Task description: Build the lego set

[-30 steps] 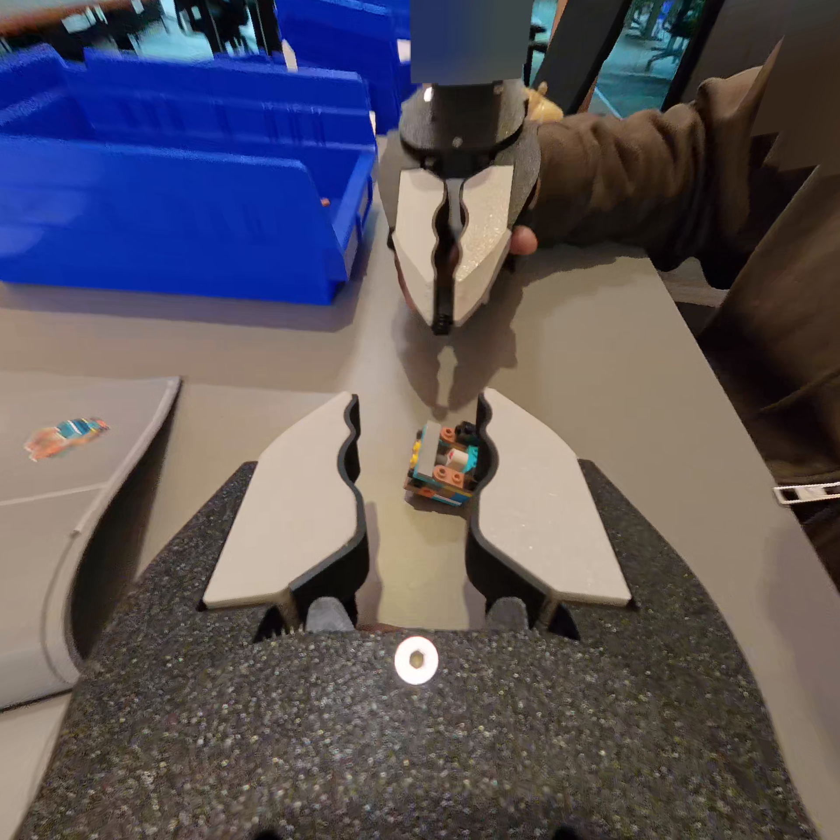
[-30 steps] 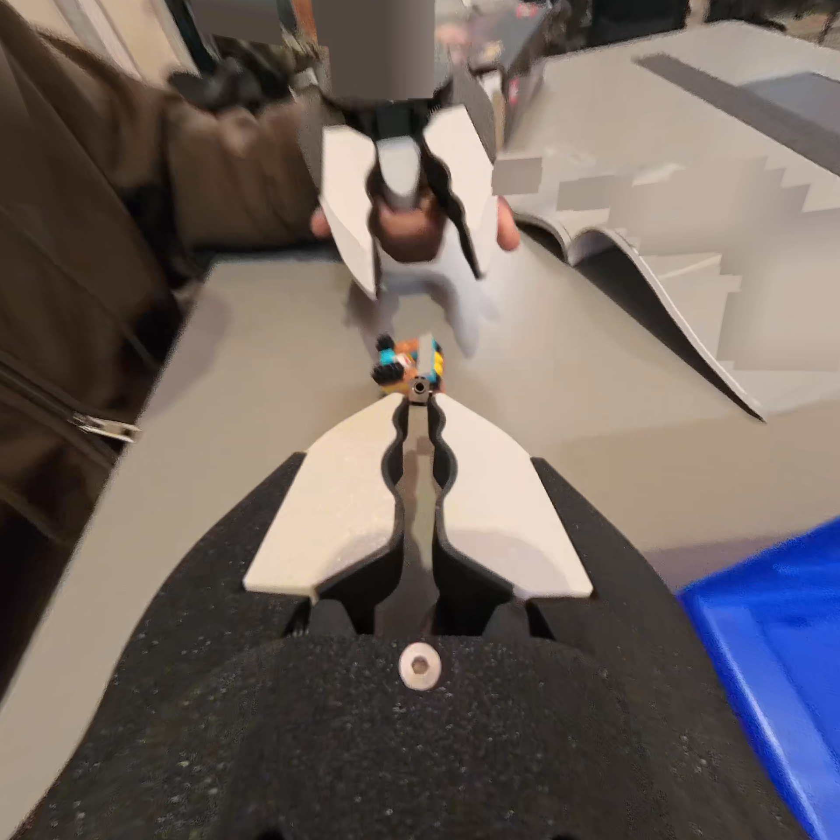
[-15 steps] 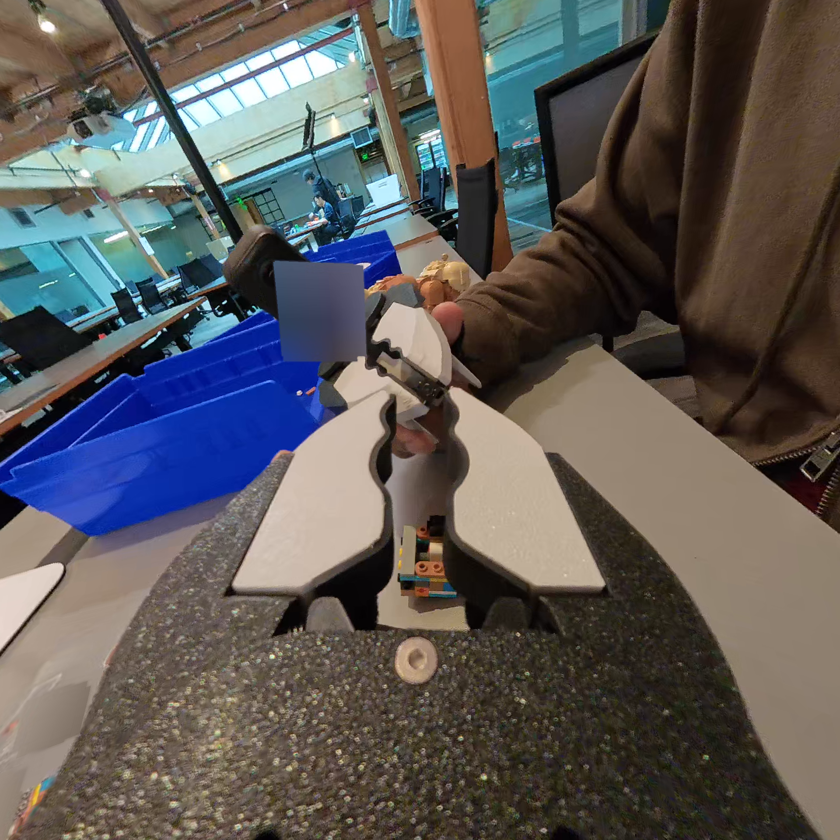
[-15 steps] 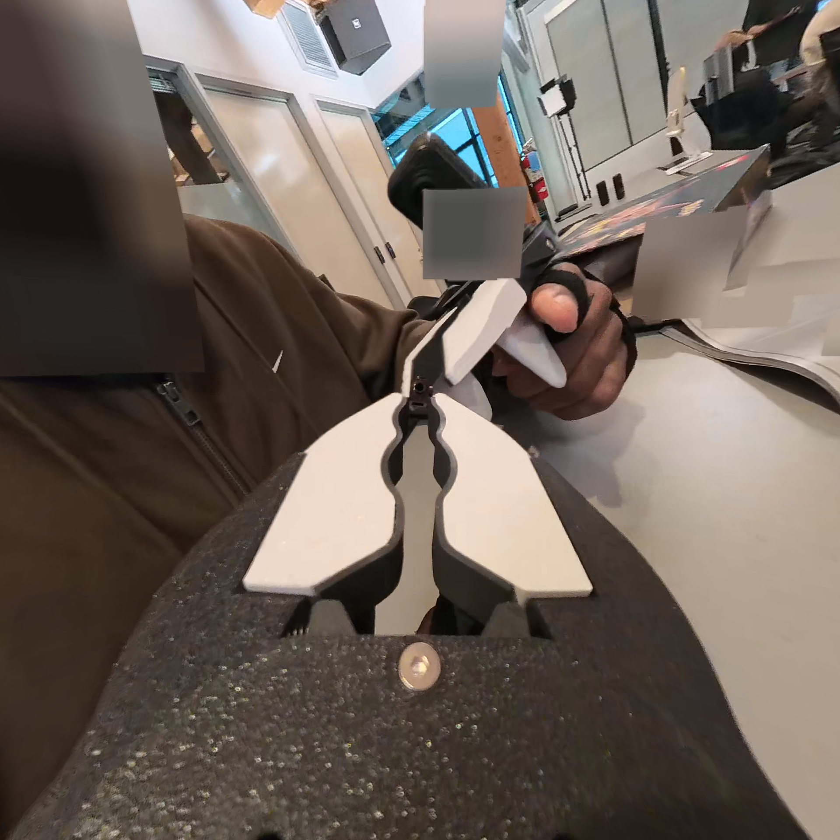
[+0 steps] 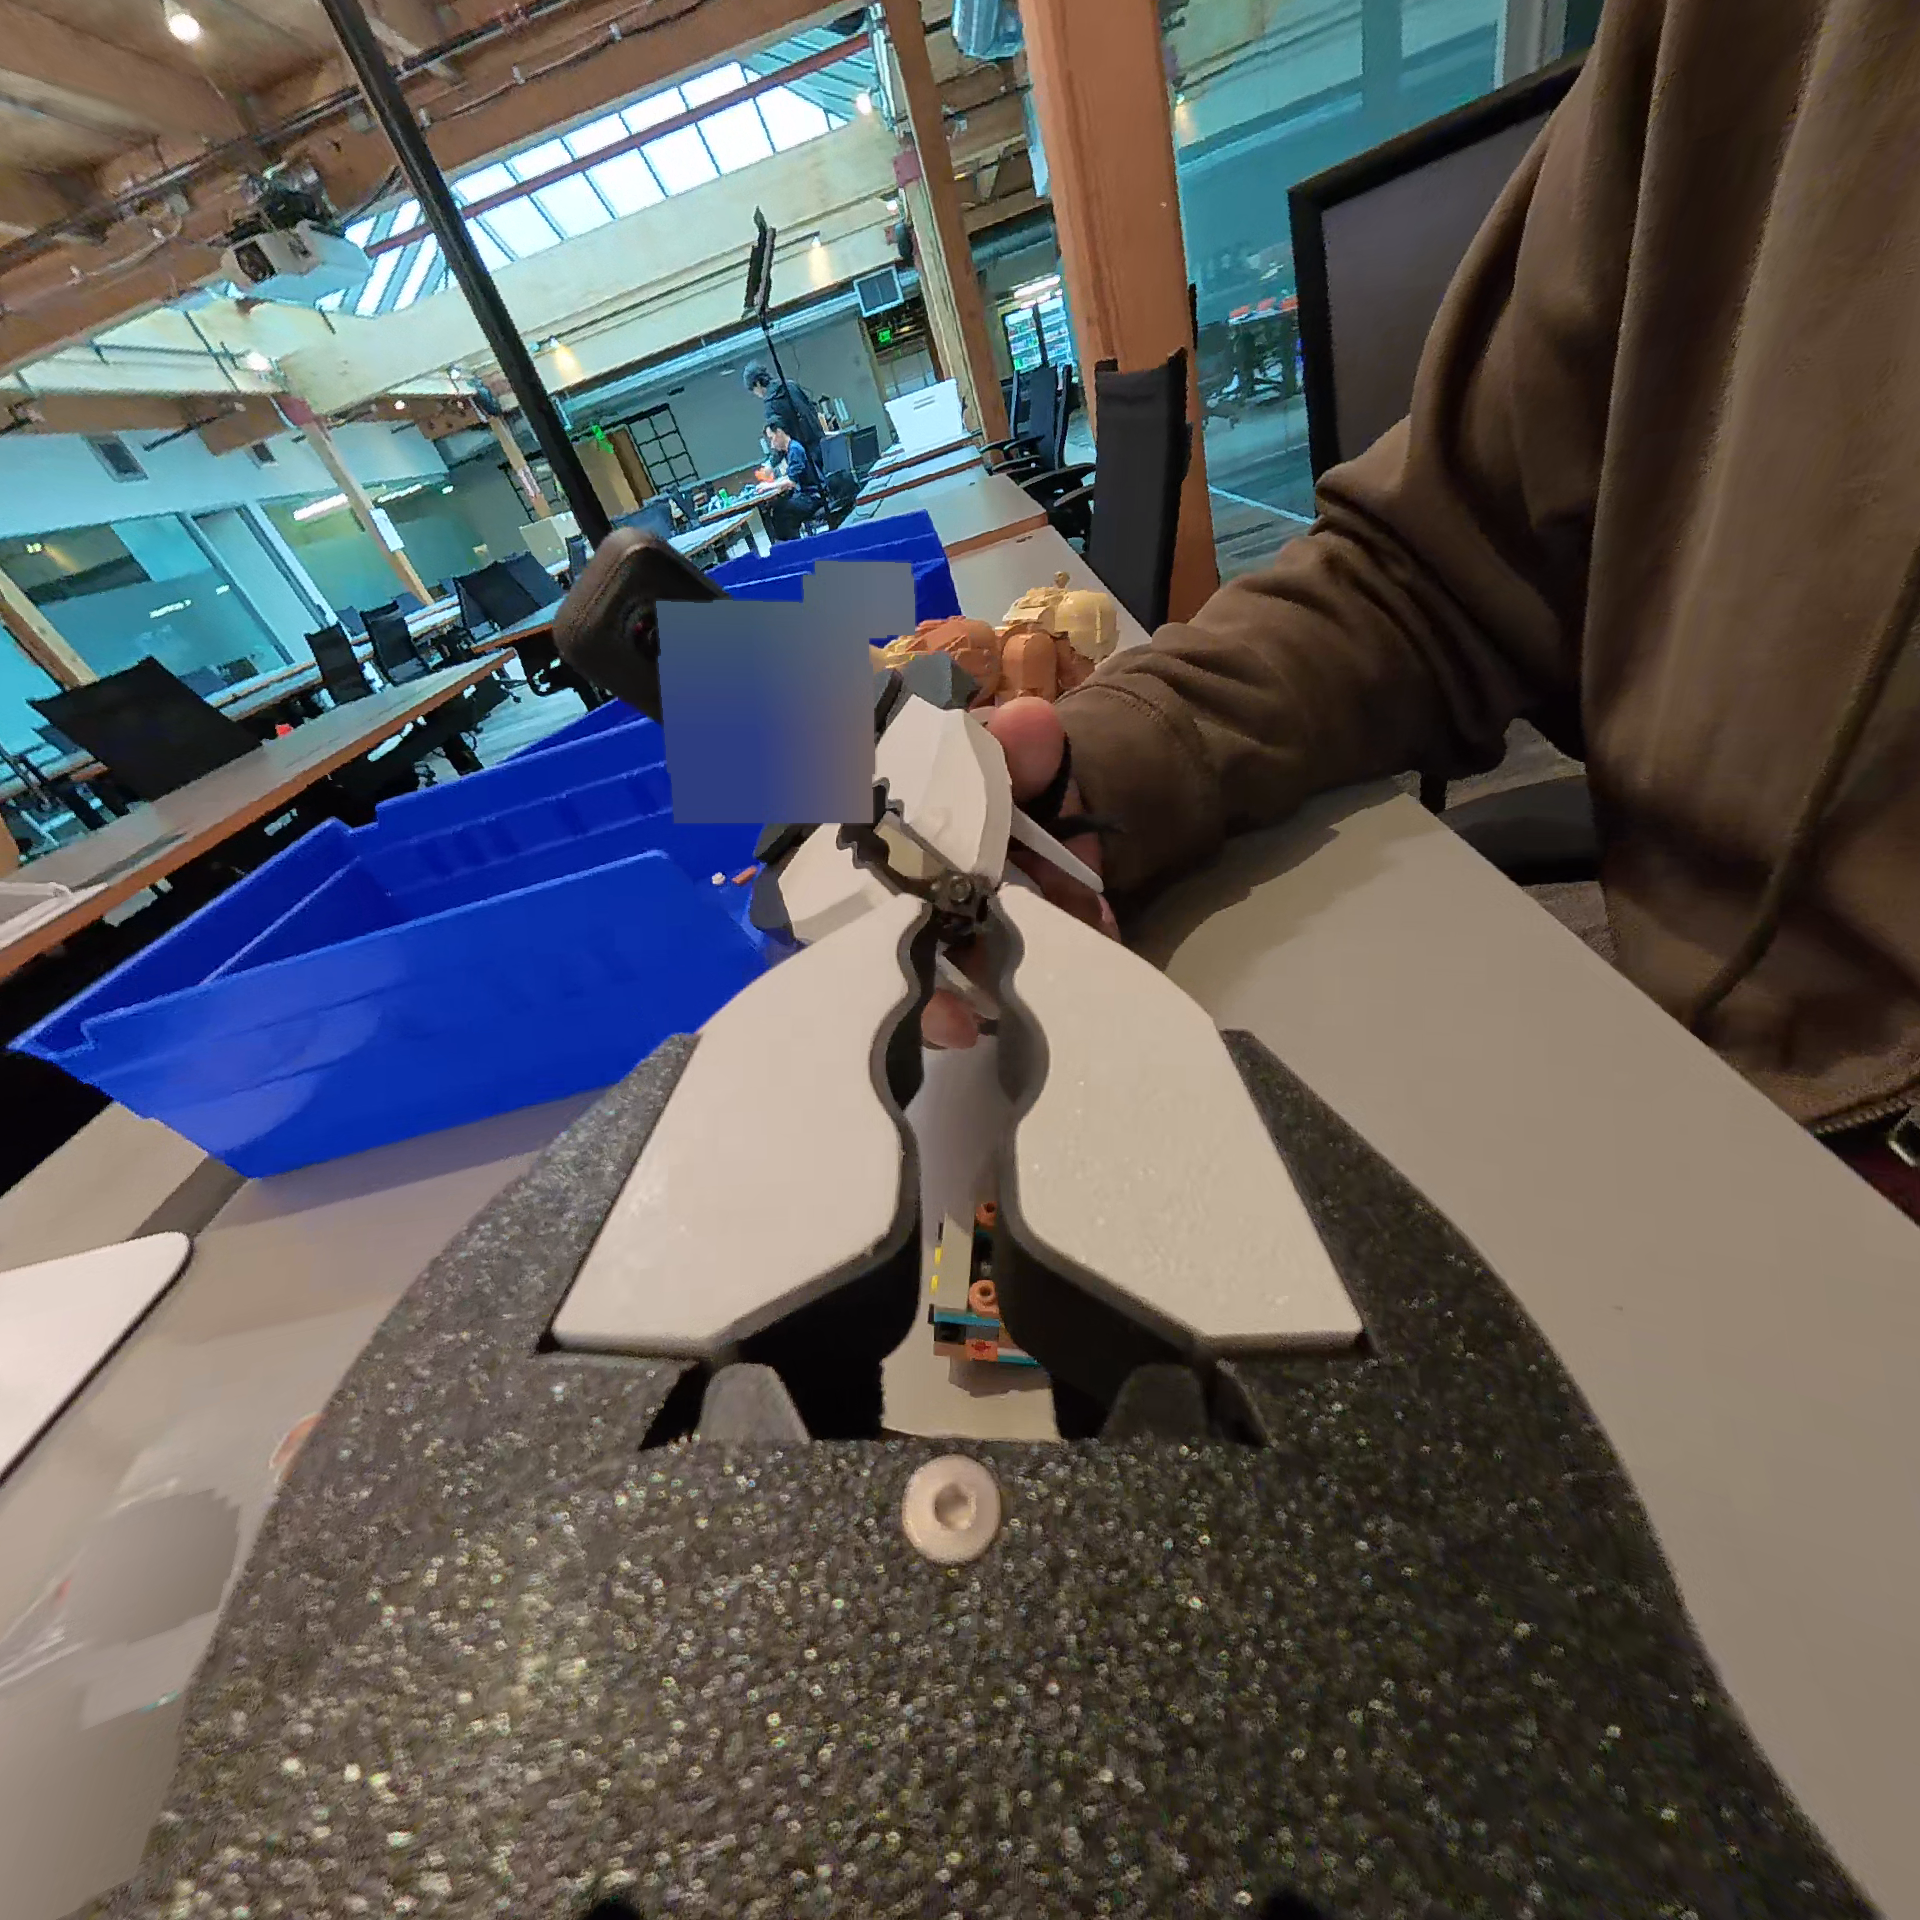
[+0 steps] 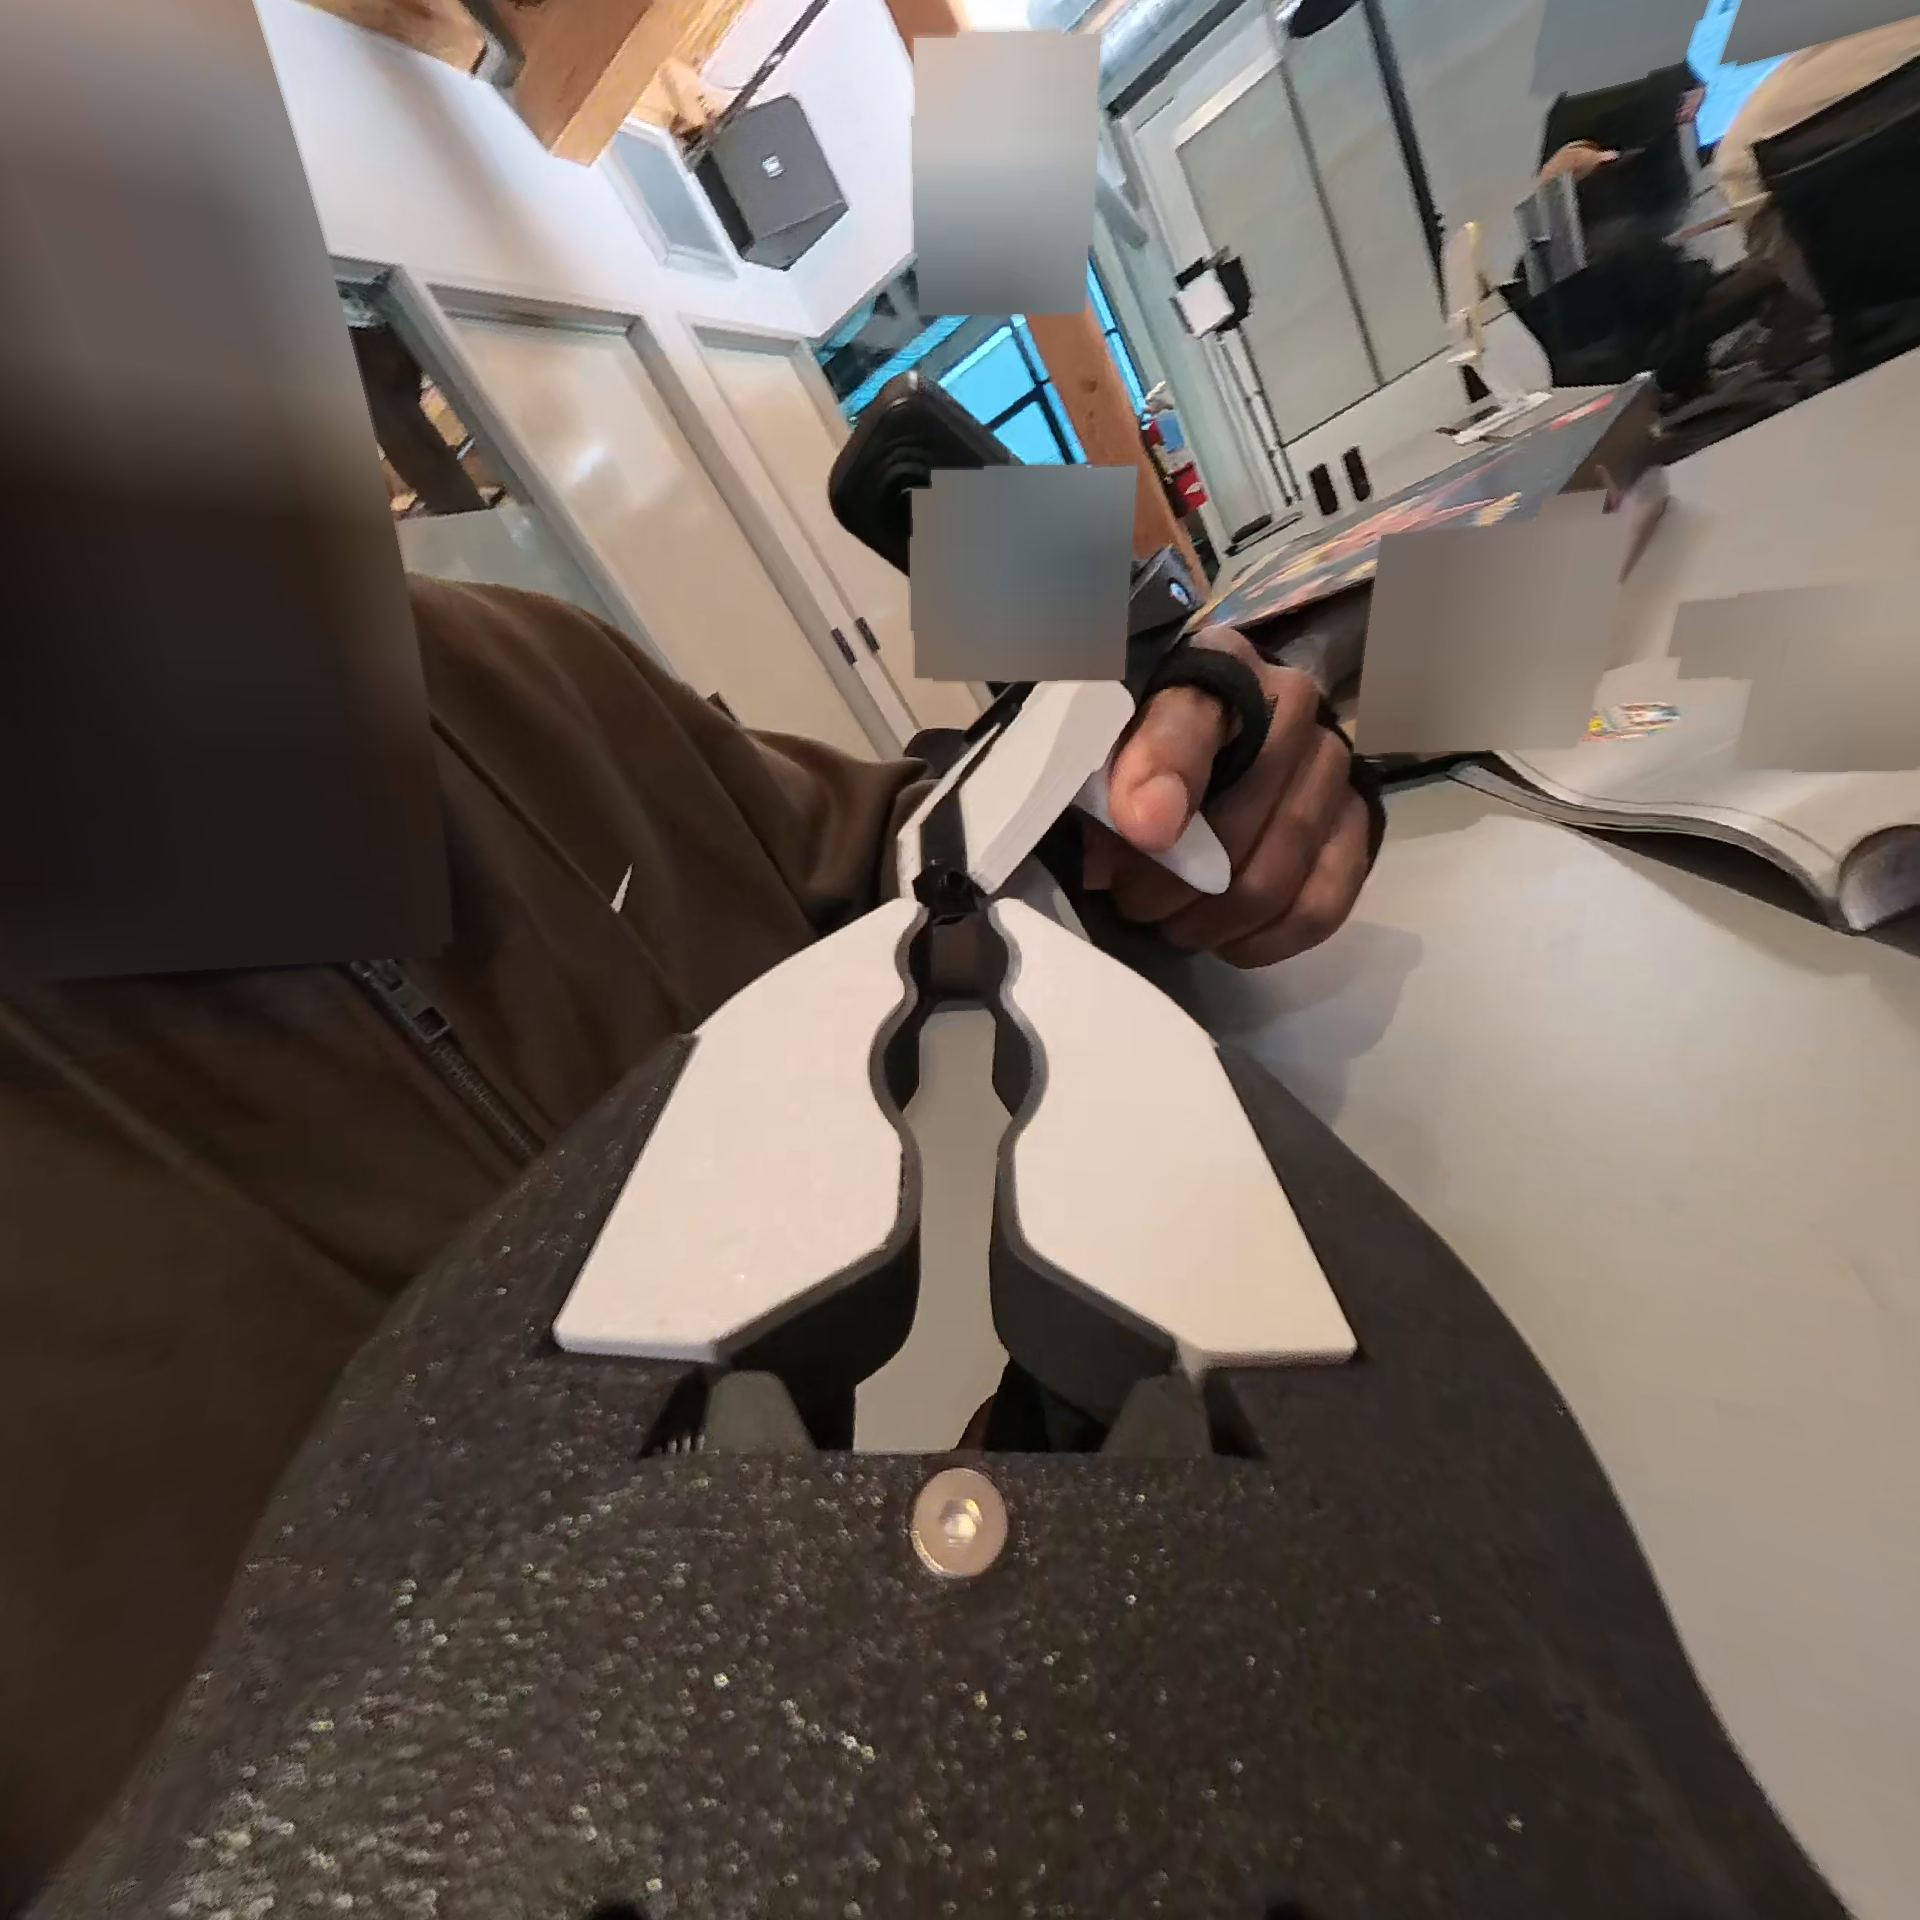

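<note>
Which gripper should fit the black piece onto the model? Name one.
Likely the right gripper: its fingers pinch the black piece. The left gripper meets it tip to tip, the model showing under it.

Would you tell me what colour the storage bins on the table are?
The storage bins are bright blue, clearest in the left wrist view.

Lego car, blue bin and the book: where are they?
lego car (image 5: 971, 1299): left wrist view, its studded top between the tool's fingers.
blue bin (image 5: 416, 1029): left wrist view, its front wall.
book (image 6: 1714, 821): right wrist view, its curved open page.
</note>
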`<state>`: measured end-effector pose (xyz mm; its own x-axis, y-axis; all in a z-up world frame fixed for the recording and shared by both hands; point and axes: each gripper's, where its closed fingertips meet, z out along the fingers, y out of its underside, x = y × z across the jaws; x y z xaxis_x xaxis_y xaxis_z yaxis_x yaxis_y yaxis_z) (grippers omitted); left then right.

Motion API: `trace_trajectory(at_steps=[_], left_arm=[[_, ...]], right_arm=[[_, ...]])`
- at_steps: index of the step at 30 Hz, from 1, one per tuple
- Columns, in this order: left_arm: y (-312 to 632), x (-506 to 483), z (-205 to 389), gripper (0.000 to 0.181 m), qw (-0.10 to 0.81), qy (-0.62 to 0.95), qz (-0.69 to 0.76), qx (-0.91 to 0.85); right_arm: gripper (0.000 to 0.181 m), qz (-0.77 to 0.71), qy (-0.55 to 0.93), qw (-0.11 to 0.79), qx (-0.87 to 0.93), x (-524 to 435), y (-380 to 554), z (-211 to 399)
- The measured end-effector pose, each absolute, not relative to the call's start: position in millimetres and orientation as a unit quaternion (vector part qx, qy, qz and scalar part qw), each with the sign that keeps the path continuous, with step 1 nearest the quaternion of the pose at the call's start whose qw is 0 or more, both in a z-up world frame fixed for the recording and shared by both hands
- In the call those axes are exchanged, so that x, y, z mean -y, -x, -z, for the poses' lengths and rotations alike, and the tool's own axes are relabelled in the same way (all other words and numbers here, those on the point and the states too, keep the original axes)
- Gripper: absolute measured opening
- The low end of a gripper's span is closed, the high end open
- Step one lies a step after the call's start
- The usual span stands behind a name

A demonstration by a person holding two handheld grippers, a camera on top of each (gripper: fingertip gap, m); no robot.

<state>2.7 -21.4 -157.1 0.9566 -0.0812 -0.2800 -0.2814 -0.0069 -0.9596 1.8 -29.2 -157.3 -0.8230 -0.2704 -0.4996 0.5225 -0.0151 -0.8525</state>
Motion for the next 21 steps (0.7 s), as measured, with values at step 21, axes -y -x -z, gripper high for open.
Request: trace_trajectory(at_steps=[21], left_arm=[[18.1,24.0,170.1,0.008,0.687,0.723,-0.034,-0.057]], right_arm=[[0.019,0.683,-0.169,0.189,-0.685,19.6,28.6,176.6]])
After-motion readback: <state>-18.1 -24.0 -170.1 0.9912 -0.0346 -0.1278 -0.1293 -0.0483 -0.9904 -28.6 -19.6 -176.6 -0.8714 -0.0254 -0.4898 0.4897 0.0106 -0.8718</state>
